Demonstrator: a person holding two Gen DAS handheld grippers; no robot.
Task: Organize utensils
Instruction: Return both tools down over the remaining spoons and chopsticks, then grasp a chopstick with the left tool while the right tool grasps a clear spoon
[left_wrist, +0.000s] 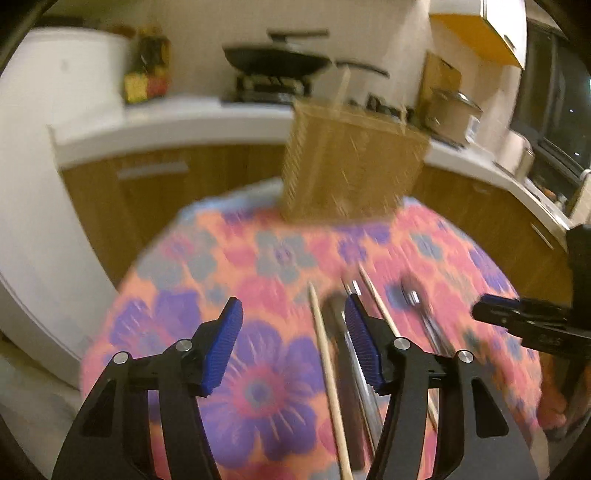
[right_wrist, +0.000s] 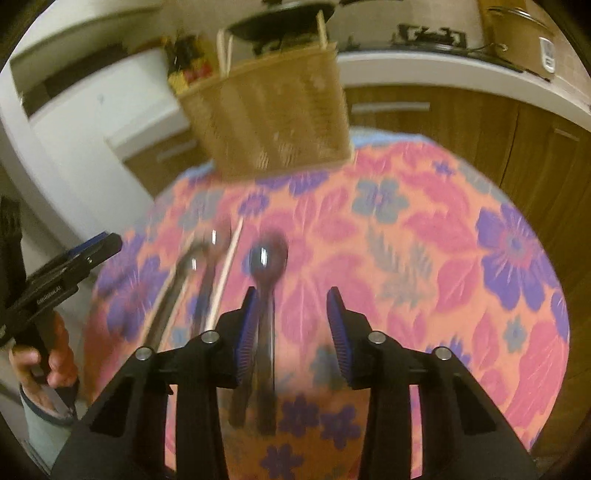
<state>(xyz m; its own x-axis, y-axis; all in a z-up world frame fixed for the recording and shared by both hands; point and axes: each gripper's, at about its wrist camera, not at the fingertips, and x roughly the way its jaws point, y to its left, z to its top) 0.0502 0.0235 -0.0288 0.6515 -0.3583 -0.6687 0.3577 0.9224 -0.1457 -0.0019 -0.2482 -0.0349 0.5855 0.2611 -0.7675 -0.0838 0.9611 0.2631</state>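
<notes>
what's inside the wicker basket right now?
Chopsticks stick up above the rim of the wicker basket: a white pair at its left end and a wooden one at its right. The woven walls and motion blur hide anything lower inside.

This is a home kitchen. In the left wrist view a black wok (left_wrist: 277, 61) sits on a gas stove (left_wrist: 269, 90) at upper centre, on a white counter (left_wrist: 177, 118) above wooden cabinet doors (left_wrist: 177, 184). A lidded pot (left_wrist: 456, 110) stands at upper right below a yellow wall cabinet (left_wrist: 480, 29), and a white fridge (left_wrist: 44, 147) fills the left edge. In the foreground a flowered cloth (left_wrist: 258, 266) covers the surface, where a woven utensil basket (left_wrist: 351, 166) stands.
</notes>
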